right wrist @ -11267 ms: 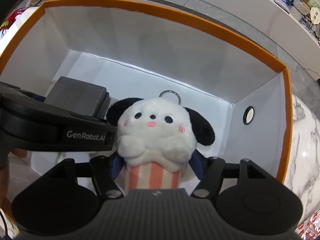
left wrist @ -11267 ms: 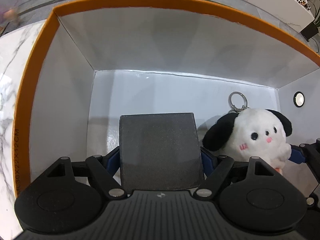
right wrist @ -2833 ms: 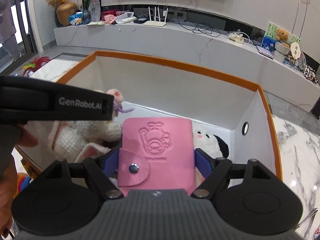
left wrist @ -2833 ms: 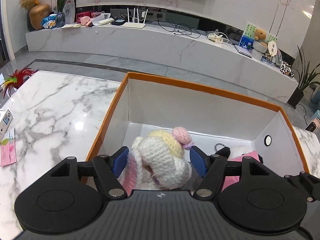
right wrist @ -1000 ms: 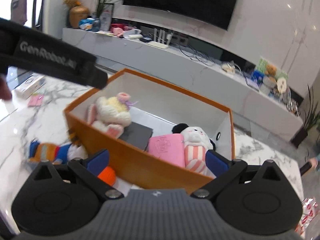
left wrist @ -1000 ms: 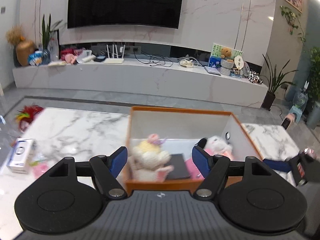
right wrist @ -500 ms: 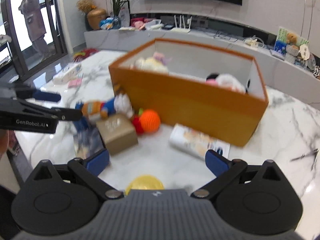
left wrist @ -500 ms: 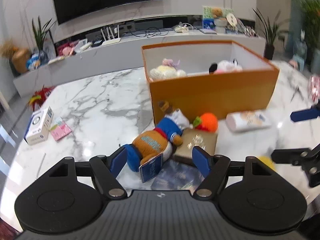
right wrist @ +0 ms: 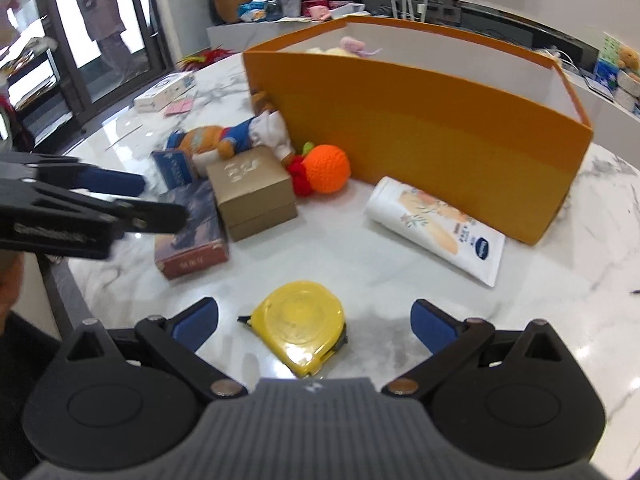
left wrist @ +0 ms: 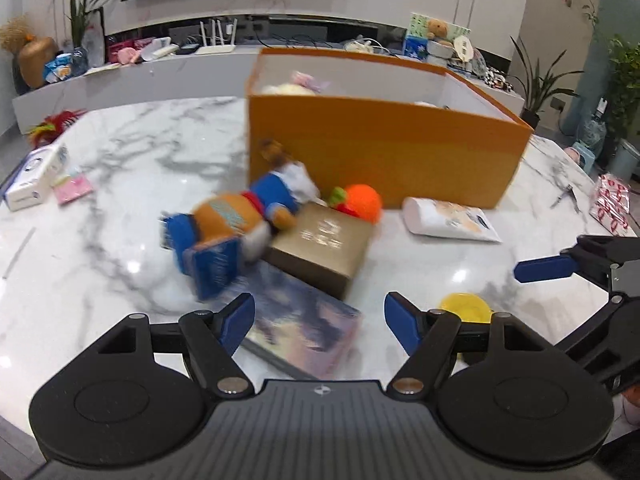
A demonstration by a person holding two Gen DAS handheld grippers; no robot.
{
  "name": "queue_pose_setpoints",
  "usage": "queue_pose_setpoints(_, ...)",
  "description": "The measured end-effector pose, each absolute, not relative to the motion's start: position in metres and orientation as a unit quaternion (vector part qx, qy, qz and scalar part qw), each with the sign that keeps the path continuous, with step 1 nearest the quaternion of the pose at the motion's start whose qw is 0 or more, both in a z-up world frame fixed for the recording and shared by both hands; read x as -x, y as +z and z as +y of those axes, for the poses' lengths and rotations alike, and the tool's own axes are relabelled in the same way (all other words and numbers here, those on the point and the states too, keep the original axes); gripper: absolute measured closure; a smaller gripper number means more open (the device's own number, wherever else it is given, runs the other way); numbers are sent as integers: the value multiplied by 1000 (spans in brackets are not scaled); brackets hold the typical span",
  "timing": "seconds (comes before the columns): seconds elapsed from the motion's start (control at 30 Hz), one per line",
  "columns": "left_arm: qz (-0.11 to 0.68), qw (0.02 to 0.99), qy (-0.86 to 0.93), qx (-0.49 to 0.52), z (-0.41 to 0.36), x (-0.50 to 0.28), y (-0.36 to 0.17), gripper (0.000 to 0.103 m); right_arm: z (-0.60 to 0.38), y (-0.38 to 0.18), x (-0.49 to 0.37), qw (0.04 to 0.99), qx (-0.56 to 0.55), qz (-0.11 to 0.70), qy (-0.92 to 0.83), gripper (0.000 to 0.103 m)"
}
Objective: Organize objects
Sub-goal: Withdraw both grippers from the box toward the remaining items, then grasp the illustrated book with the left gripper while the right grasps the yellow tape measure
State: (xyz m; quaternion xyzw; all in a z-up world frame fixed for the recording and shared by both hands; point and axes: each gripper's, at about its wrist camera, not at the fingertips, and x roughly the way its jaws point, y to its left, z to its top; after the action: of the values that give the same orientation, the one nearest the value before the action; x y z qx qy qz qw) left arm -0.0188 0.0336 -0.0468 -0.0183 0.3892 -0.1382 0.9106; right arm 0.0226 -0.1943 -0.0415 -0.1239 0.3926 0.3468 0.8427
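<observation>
An orange box (left wrist: 384,148) (right wrist: 420,132) stands on the marble table with soft toys inside. In front of it lie a plush bear in blue (left wrist: 240,216) (right wrist: 224,136), an orange knitted ball (left wrist: 362,202) (right wrist: 326,168), a tan gift box (left wrist: 324,248) (right wrist: 252,192), a dark book (left wrist: 300,324) (right wrist: 192,236), a white tube (left wrist: 448,220) (right wrist: 436,228) and a yellow tape measure (right wrist: 304,324) (left wrist: 466,308). My left gripper (left wrist: 320,320) is open and empty over the book. My right gripper (right wrist: 314,316) is open and empty around the tape measure.
A white carton (left wrist: 32,178) and a pink packet (left wrist: 72,188) lie at the table's left. A red-patterned packet (left wrist: 612,200) and a small metal tool (left wrist: 568,196) lie at the right. A long TV shelf (left wrist: 160,68) runs behind the table.
Both grippers have come down closer to the loose objects in front of the box. The right one now straddles the tape measure; the left one hangs over the book.
</observation>
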Motion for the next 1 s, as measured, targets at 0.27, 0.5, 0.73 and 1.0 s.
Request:
queue_pose_setpoints(0.27,390,916,-92,2,19,14,-66,18,-196,-41,-23,839,127,390,357,1)
queue_pose_setpoints(0.5,423,903,-46,65,62,24,-69,8,-189,-47,-26,836,141,392,357,1)
queue_pose_setpoints(0.73,419,898,-51,126,73,26,-60,10,-185,-49,-26,834,154,389,361,1)
queue_pose_setpoints(1.0,419,904,4,90,39,0,-80,8,-180,-53,-27,832,162,389,360,1)
